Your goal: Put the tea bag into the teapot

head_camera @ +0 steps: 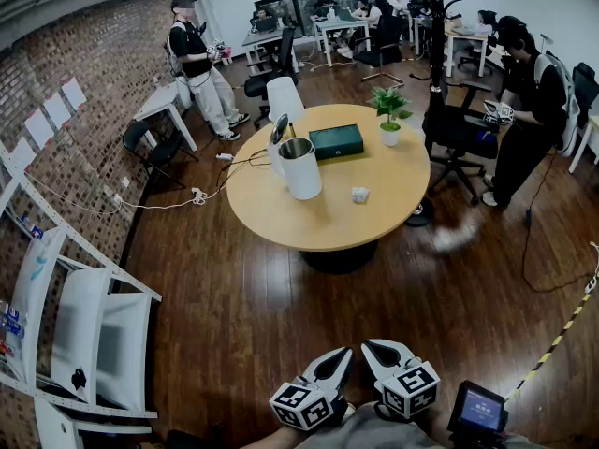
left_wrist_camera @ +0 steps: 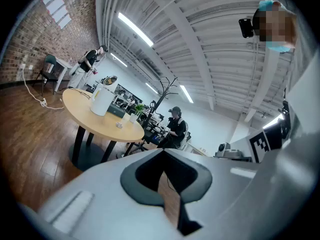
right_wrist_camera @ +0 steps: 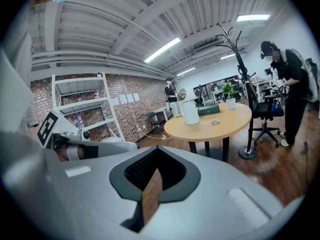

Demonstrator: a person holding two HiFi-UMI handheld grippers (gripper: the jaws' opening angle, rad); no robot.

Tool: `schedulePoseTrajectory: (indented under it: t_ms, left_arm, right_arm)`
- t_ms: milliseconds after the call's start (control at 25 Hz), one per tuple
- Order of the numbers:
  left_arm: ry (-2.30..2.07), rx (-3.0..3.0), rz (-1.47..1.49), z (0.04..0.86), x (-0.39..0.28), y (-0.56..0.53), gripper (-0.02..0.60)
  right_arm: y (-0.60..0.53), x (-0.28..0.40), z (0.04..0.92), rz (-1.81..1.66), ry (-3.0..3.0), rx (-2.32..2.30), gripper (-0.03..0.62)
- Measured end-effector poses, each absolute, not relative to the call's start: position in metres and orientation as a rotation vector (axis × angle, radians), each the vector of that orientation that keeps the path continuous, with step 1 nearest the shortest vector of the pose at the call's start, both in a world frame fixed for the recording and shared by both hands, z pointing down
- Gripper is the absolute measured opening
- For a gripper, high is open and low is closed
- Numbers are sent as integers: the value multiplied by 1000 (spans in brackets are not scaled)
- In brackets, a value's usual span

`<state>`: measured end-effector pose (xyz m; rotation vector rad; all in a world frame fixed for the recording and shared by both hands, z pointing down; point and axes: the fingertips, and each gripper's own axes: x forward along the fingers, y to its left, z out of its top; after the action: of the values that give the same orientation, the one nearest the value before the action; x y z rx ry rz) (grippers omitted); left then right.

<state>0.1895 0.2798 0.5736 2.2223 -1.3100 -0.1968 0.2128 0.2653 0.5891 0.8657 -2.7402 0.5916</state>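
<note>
L gripper (head_camera: 343, 354) & R gripper (head_camera: 372, 348) sit low at the head view's bottom edge, side by side, tips angled toward each other. Both sets of jaws are closed tip to tip w/ nothing between; each gripper view shows only floor through the gap behind the tips. The marker cubes carry b/w square patterns, no letters. Just right of them is a small device w/ a lit blue screen (head_camera: 481, 410), text too small to read. White shelving (head_camera: 94, 325) stands at left.

Well ahead across dark wood floor is a round table (head_camera: 374, 223). The tea bag (head_camera: 360, 195) lies on it, right of the white teapot (head_camera: 300, 167) and apart from it; the pot's lid is tipped up. Behind are a green box (head_camera: 336, 140), label unreadable, & a potted plant (head_camera: 390, 115). Papers on the brick wall (head_camera: 56, 110) can't be read.
</note>
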Motion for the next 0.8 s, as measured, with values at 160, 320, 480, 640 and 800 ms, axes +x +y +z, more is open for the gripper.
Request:
schedulePoseTrajectory:
  t_ms: [160,320,480,640,800]
  left_arm:
    - [-1342,2209,-197,552,173,240,0]
    - [-1380,2195,-189,548,175,197,0]
    - [-1418,2189,-187,569,233,133,0]
    - [-1518,2145,-123,589,275,85,0]
    - [-1498,2124,-177,560,266,67,0]
  right_arm:
    - [226,197,568,602,-2753,845,8]
    - [181,203,560,592,-2769,834,8]
    - [119,259,580,587,-2794,809,8]
    - [70,298,602,645,-2846,712,8]
    - [49,293,578,633,-2792,729,8]
